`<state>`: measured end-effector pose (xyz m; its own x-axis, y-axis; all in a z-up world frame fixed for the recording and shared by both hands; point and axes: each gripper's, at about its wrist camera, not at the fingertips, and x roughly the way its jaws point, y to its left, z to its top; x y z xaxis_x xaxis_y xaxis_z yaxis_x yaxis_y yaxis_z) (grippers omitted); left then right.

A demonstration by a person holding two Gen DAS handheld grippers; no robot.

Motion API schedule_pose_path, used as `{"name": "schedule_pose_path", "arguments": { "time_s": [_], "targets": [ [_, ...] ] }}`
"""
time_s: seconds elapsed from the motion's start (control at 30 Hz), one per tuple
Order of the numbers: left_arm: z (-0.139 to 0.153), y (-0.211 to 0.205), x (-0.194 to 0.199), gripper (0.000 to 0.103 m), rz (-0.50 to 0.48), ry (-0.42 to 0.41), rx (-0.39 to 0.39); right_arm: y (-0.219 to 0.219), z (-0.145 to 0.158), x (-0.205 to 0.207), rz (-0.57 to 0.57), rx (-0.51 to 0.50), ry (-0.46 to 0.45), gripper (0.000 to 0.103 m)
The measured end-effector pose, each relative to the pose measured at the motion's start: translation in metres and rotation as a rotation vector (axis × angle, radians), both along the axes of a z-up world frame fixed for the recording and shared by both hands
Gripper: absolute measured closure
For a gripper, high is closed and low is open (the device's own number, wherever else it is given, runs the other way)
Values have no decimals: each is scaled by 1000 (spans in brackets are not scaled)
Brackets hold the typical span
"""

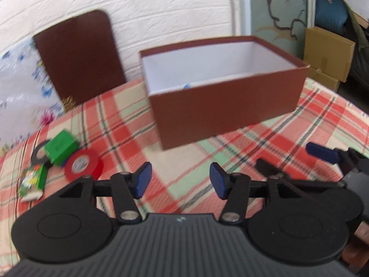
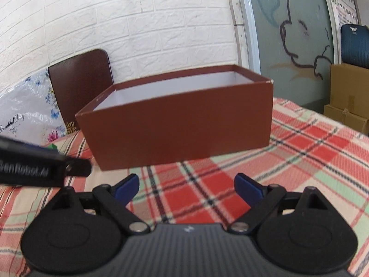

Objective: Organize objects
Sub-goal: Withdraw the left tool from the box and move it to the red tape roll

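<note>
An open brown box (image 1: 228, 113) with a white inside stands on the plaid tablecloth (image 1: 129, 124); a small blue thing (image 1: 186, 85) shows inside it. My left gripper (image 1: 181, 181) is open and empty, in front of the box. To its left lie a red tape roll (image 1: 81, 165), a green block (image 1: 61, 150), a black tape roll (image 1: 39, 154) and a green packet (image 1: 32, 182). My right gripper (image 2: 186, 190) is open and empty, facing the box (image 2: 180, 124). The right gripper also shows in the left wrist view (image 1: 322, 154).
The box's brown lid (image 1: 80, 55) leans on the white brick wall behind the table. A flowered plastic bag (image 1: 20, 92) lies at the left. Cardboard cartons (image 1: 327, 53) stand at the right past the table edge. The left gripper's body (image 2: 34, 166) crosses the right wrist view.
</note>
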<state>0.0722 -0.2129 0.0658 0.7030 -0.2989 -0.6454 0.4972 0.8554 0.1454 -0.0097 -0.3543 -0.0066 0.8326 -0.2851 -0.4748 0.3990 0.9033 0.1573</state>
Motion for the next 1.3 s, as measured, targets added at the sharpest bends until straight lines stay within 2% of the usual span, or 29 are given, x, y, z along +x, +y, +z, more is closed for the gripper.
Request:
{"name": "schedule_pose_path", "arguments": {
  "time_s": [0.17, 0.33, 0.63, 1.03, 1.3],
  "targets": [
    [-13, 35, 0, 45, 78, 30, 17, 19, -4, 3, 26, -36, 31, 14],
    [-24, 66, 1, 45, 150, 38, 31, 39, -7, 14, 86, -58, 79, 24],
    [-49, 115, 4, 43, 239, 65, 38, 85, -12, 26, 203, -110, 149, 26],
    [-57, 154, 7, 31, 291, 20, 8, 140, -14, 37, 338, -202, 181, 27],
    [-60, 165, 11, 29, 312, -13, 16, 154, -14, 45, 381, -205, 185, 27]
  ]
}}
